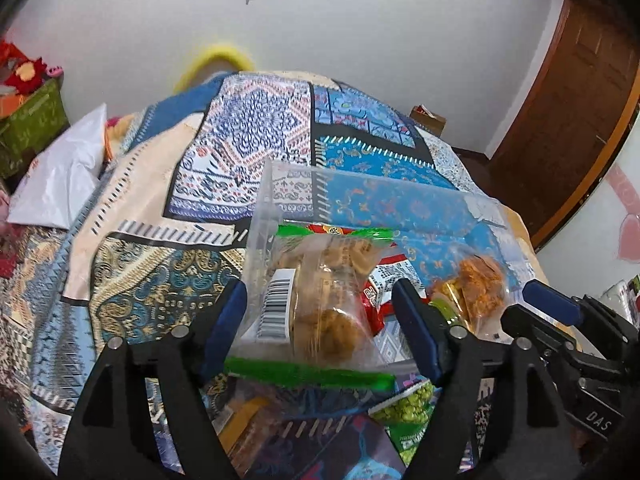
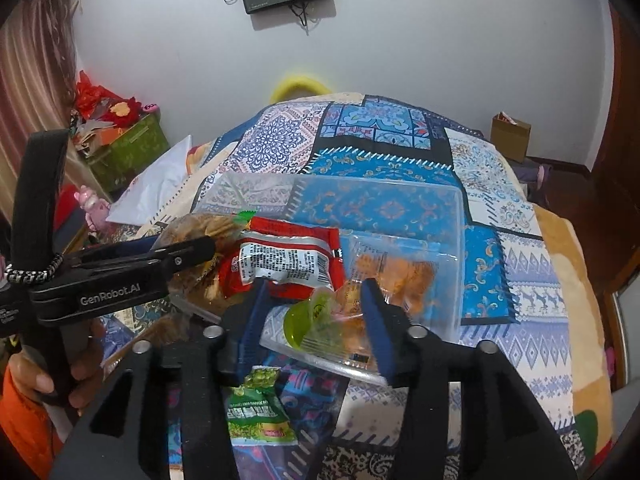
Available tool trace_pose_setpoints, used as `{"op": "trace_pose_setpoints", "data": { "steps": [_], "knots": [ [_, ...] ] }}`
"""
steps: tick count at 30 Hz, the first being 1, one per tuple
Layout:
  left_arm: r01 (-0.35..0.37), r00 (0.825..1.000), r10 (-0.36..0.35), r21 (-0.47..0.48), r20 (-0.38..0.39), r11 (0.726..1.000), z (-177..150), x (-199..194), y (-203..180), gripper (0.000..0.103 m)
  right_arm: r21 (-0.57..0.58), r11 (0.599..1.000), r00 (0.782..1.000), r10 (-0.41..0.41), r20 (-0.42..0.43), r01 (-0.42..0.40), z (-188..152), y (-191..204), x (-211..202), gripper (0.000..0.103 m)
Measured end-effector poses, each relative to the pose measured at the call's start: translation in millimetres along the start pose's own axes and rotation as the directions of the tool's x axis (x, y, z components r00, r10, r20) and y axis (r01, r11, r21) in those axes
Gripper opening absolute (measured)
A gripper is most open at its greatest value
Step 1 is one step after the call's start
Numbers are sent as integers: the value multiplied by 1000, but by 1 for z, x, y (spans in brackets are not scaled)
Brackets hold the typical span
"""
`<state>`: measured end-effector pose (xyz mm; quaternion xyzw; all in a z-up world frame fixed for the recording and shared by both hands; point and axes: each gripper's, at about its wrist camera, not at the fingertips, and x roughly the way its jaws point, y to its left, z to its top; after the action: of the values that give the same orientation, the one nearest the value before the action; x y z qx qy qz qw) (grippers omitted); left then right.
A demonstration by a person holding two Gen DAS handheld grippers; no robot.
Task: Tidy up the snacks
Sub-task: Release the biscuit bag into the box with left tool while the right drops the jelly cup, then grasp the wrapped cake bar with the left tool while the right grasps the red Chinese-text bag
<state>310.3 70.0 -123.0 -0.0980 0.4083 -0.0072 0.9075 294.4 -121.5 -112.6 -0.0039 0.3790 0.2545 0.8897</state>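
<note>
A clear plastic bin [image 1: 272, 200] [image 2: 452, 208] stands on the patterned bedspread. A clear green-edged bag of brown cookies [image 1: 320, 280] leans in its near left corner. My left gripper [image 1: 320, 320] [image 2: 200, 250] is open around that bag, pads just off its sides. My right gripper [image 2: 314, 324] is open around a clear bag of orange snacks [image 2: 400, 276] [image 1: 476, 284], which lies over the bin's near rim. One right finger [image 1: 552, 306] shows in the left wrist view. A red packet [image 2: 288, 260] lies in the bin between the two bags. A green pea packet [image 2: 256, 408] [image 1: 408, 412] lies on the bedspread in front.
A white pillow [image 1: 60, 176] and a green box [image 1: 32, 120] of red things sit at the left. A cardboard box [image 2: 512, 136] stands by the far wall and a wooden door [image 1: 580, 100] at the right. A hand [image 2: 40, 380] in an orange sleeve holds the left gripper.
</note>
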Motion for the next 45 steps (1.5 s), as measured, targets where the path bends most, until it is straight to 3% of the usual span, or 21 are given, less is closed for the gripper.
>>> {"op": "trace_pose_setpoints", "data": {
  "steps": [8, 17, 23, 36, 45],
  "knots": [
    [4, 999, -6, 41, 45, 999, -10, -53, -2, 82, -12, 1000, 1000, 8, 18, -8, -3, 5, -21, 62],
    [-45, 998, 41, 88, 52, 995, -55, -109, 8, 83, -34, 999, 998, 31, 47, -29, -17, 18, -59, 63],
    [-72, 997, 71, 86, 15, 994, -97, -130, 22, 83, -74, 997, 999, 35, 42, -32, -43, 34, -78, 63],
    [-124, 987, 123, -3, -99, 992, -165, -125, 54, 83, -54, 996, 995, 62, -84, -66, -106, 45, -68, 63],
    [-100, 984, 88, -72, -154, 992, -186, -110, 65, 83, -5, 993, 975, 115, -193, -118, -138, 47, -52, 63]
  ]
}}
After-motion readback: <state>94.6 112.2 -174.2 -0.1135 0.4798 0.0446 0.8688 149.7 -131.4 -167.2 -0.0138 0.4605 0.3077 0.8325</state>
